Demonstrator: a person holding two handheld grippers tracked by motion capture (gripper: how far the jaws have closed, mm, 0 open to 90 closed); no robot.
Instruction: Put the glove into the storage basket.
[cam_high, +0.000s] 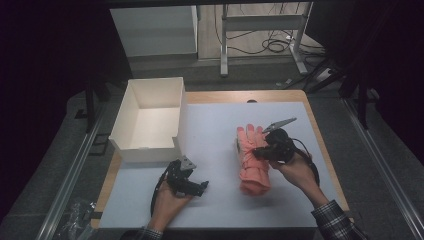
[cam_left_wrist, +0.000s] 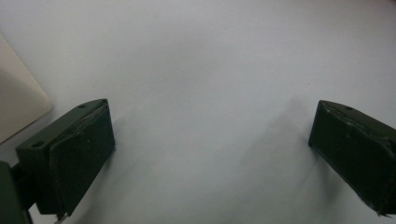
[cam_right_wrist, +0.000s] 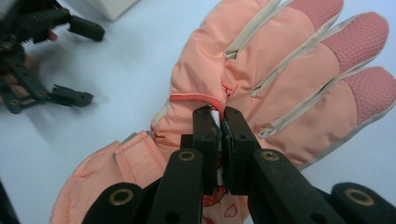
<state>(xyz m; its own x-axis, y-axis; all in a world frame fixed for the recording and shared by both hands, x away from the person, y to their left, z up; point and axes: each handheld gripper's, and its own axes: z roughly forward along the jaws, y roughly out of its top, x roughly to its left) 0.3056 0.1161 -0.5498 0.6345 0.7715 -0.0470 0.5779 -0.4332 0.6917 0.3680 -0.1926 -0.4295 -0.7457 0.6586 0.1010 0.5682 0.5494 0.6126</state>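
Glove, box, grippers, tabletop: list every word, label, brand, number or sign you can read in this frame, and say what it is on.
No readable text anywhere.
Pink glove: at its cuff, beneath the right gripper, a printed patch shows small heart outlines and a red spotted shape, a pattern, not lettering.
White tag pinched between the jaws: no print can be made out.
White box: plain.
Left gripper: no markings legible.
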